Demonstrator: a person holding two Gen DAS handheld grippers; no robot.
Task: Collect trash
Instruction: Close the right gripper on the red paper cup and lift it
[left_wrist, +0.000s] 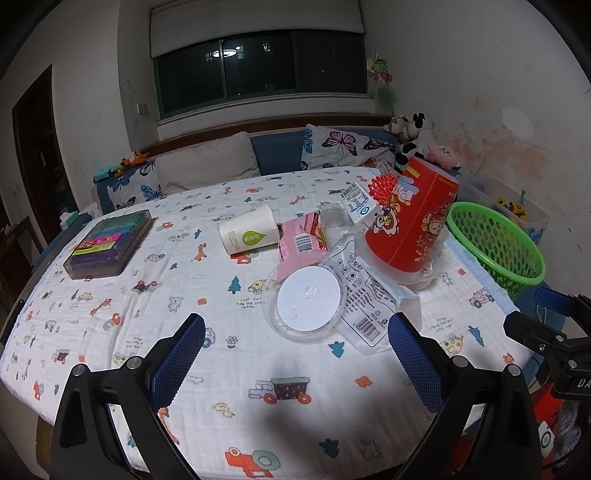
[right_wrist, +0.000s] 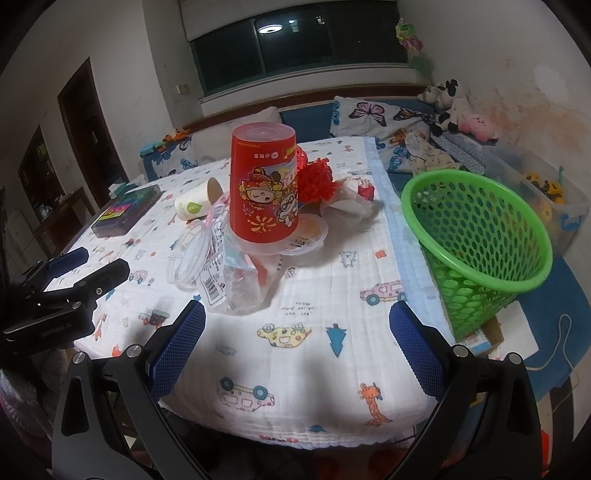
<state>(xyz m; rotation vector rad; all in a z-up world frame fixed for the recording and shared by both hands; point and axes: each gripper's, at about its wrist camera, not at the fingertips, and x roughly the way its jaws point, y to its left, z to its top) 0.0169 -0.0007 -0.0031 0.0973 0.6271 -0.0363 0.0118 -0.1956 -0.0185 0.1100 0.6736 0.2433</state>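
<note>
A pile of trash lies on the table's patterned cloth (left_wrist: 258, 369): an upside-down red cartoon cup (left_wrist: 410, 218) (right_wrist: 263, 182), a white paper cup on its side (left_wrist: 248, 229) (right_wrist: 195, 202), a pink wrapper (left_wrist: 301, 242), a clear lid with a white disc (left_wrist: 306, 301), clear plastic packaging (left_wrist: 369, 302) (right_wrist: 236, 280) and red mesh (right_wrist: 314, 177). A green basket (left_wrist: 496, 243) (right_wrist: 476, 240) stands at the table's right edge. My left gripper (left_wrist: 295, 343) is open and empty just short of the lid. My right gripper (right_wrist: 297, 339) is open and empty, near the packaging.
A dark box of coloured pens (left_wrist: 109, 242) lies at the far left of the table. A sofa with butterfly cushions (left_wrist: 343, 146) and plush toys (right_wrist: 454, 107) runs behind the table. A clear bin with toys (right_wrist: 546, 195) sits beyond the basket.
</note>
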